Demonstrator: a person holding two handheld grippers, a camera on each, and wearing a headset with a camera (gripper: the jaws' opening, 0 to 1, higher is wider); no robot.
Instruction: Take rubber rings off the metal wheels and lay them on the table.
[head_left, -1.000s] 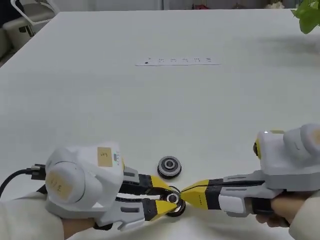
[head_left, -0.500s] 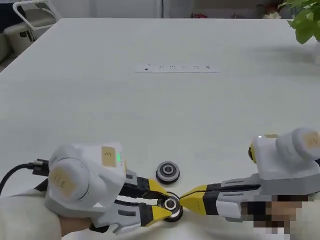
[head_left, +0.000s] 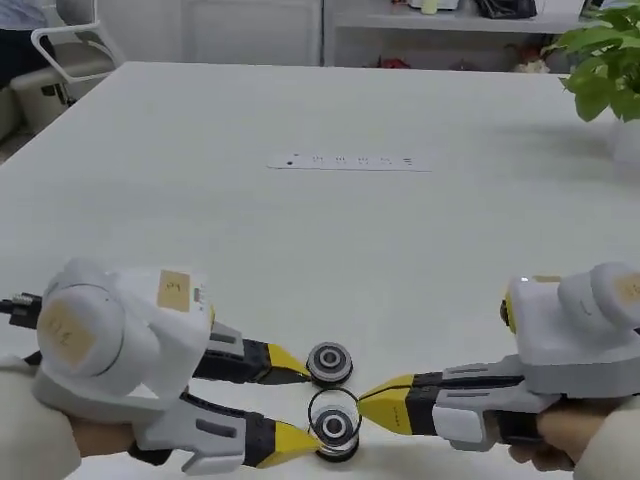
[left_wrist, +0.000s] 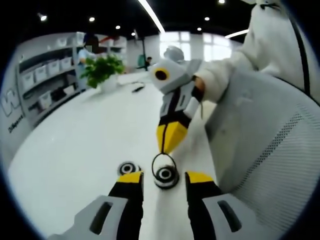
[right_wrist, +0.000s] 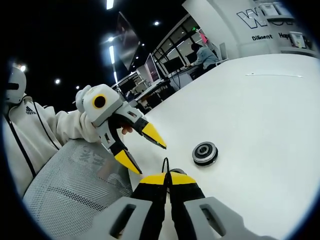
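Observation:
Two small metal wheels lie near the table's front edge: one wheel (head_left: 330, 362) (left_wrist: 128, 168) (right_wrist: 205, 153) sits free, the other wheel (head_left: 333, 430) (left_wrist: 166, 175) rests between my left gripper's spread jaws. My left gripper (head_left: 312, 412) (left_wrist: 165, 176) (right_wrist: 145, 150) is open and touches neither wheel. My right gripper (head_left: 362, 405) (left_wrist: 167, 147) (right_wrist: 167, 179) is shut on a thin black rubber ring (head_left: 333, 403) (left_wrist: 164, 161) (right_wrist: 165, 165). The ring stands as a loop just over the nearer wheel; whether it still touches that wheel I cannot tell.
A white power strip (head_left: 350, 161) lies mid-table, far beyond the wheels. A green plant (head_left: 603, 62) stands at the back right corner, and a chair (head_left: 70, 52) sits past the back left edge. The white table (head_left: 300, 250) stretches wide.
My left gripper, earlier shut on the nearer wheel, has opened and let go of it. The rubber ring now shows as a loop in the right gripper's tips. The camera has tilted up.

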